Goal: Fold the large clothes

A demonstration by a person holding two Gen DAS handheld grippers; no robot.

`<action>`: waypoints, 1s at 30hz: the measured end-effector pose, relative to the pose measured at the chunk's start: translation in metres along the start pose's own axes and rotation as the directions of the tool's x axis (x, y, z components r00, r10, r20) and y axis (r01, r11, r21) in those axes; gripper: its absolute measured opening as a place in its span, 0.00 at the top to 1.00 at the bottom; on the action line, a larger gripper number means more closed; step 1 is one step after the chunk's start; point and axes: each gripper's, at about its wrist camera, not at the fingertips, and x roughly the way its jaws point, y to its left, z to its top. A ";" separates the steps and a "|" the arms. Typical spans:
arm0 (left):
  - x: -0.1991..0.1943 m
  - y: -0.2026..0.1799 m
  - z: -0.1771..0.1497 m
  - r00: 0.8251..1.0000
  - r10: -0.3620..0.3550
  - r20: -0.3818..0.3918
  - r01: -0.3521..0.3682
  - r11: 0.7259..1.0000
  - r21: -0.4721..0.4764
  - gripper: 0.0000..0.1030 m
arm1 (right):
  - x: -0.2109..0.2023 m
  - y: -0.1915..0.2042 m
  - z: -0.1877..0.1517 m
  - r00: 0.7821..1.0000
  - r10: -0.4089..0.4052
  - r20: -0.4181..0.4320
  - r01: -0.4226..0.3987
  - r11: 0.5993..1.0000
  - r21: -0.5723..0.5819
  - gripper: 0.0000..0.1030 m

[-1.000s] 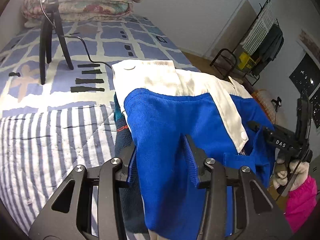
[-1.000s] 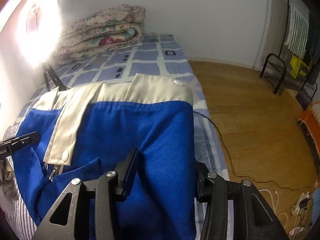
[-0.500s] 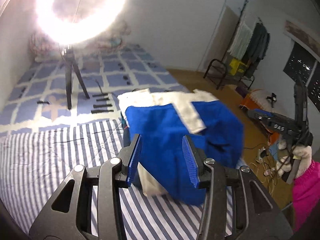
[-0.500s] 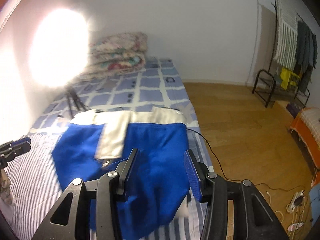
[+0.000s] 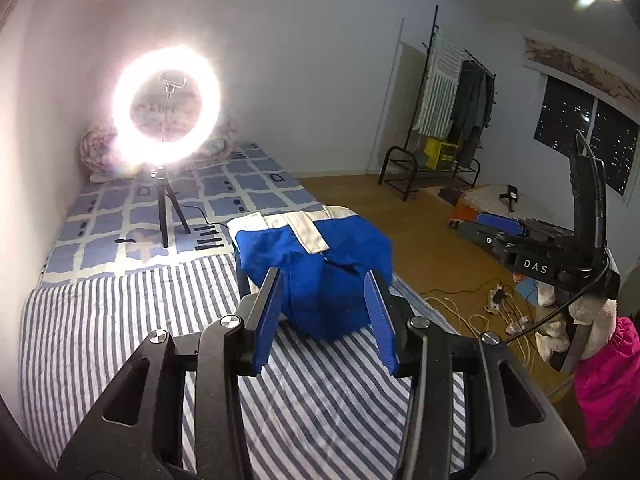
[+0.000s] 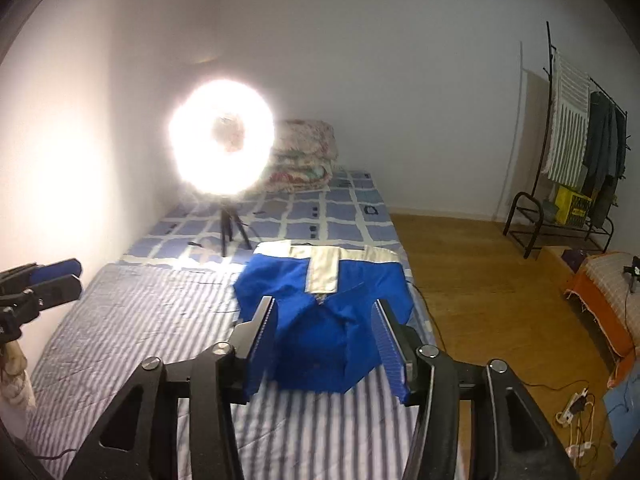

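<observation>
Lying ahead of and below both jaws: blue garment (image 6: 324, 328), folded on striped bed (image 5: 120, 320) | left gripper (image 5: 326, 320) spread, empty | right gripper (image 6: 326, 344) opening, empty (neither clearly nearer)

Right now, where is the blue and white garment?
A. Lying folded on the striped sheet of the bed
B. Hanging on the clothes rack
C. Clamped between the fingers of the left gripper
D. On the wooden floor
A: the blue and white garment lies in a folded heap on the striped sheet of the bed, and both the left gripper and the right gripper are open with nothing between their fingers.
</observation>
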 end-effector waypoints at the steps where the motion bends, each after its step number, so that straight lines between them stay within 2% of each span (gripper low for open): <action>1: -0.010 -0.003 -0.005 1.000 -0.003 0.001 0.003 1.000 -0.001 0.57 | -0.013 0.005 -0.005 1.000 0.009 0.010 -0.009 1.000 0.008 0.47; 7: -0.059 -0.020 -0.040 1.000 0.006 0.000 -0.006 1.000 0.027 0.57 | -0.062 0.031 -0.038 0.999 0.015 0.052 -0.017 0.999 0.036 0.46; 15: -0.098 -0.031 -0.083 1.000 0.023 0.013 -0.024 0.999 0.038 0.57 | -0.087 0.062 -0.081 0.996 -0.027 0.082 0.026 1.000 0.006 0.36; 17: -0.100 -0.033 -0.091 0.999 0.037 0.018 -0.038 0.998 0.043 0.43 | -0.090 0.066 -0.089 0.995 -0.035 0.092 0.035 0.999 0.005 0.34; 20: -0.103 -0.034 -0.099 0.998 0.053 0.026 -0.054 0.997 0.059 0.37 | -0.090 0.067 -0.097 0.995 -0.034 0.096 0.032 0.999 0.022 0.23; 22: -0.104 -0.035 -0.102 0.997 0.063 0.034 -0.066 0.996 0.068 0.35 | -0.089 0.067 -0.101 0.995 -0.042 0.094 0.040 0.999 0.023 0.21; 25: -0.104 -0.034 -0.108 0.996 0.074 0.043 -0.077 0.995 0.069 0.17 | -0.085 0.066 -0.105 0.994 -0.052 0.092 0.050 0.998 0.032 0.13; 28: -0.101 -0.032 -0.113 0.995 0.096 0.040 -0.099 0.992 0.072 0.15 | -0.081 0.069 -0.111 0.993 -0.069 0.100 0.067 0.997 0.028 0.06; 30: -0.097 -0.030 -0.115 0.993 0.113 0.030 -0.115 0.991 0.074 0.10 | -0.078 0.071 -0.113 0.992 -0.076 0.103 0.074 0.997 0.020 0.00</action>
